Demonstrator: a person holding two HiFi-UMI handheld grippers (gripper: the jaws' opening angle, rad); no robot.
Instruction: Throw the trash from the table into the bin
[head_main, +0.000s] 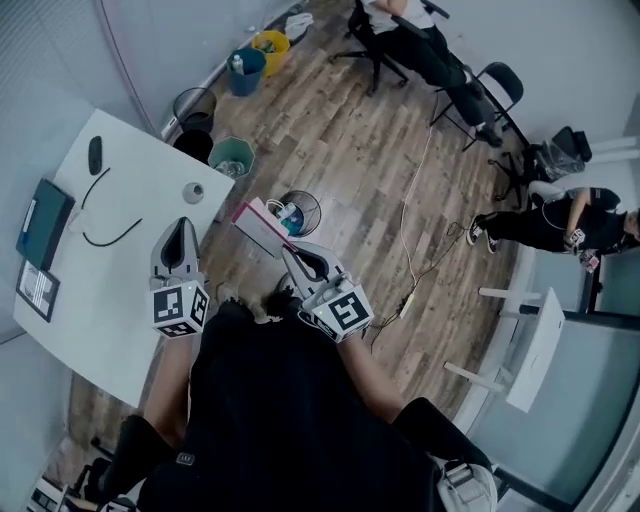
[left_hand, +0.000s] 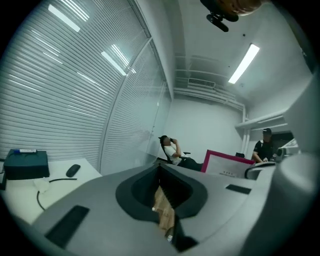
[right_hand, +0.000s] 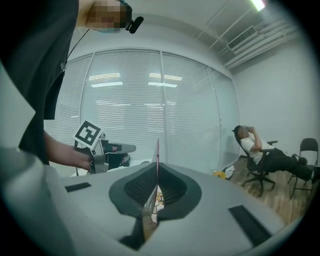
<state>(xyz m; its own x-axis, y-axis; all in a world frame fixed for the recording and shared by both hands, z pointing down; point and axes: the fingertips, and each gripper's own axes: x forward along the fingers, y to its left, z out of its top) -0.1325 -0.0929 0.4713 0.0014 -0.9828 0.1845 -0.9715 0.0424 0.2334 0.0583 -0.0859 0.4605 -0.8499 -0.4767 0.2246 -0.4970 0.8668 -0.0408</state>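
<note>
The right gripper has its jaws pressed together on a thin flat card, white with a pink rim. In the right gripper view the card is edge-on and stands upright, rising above the jaw tips. In the head view its long axis runs out from the jaws, away from the person, and its far end overlaps the left side of the wire bin. That bin stands on the floor with some rubbish already inside.

The left gripper is clamped on a brown paper scrap, which sits lengthwise along the slot between the jaws. This gripper is well to the left of the wire bin, over the near edge of the white table.

The table also lies left of the wire bin. It carries a mouse, a loose black cable, a dark box and a small round thing.

Beyond the wire bin, up and to the left, stands a green bin, with more bins farther along the wall. The floor is wood plank. Past the wire bin a person leans back in an office chair, and slatted blinds cover the glass wall
</note>
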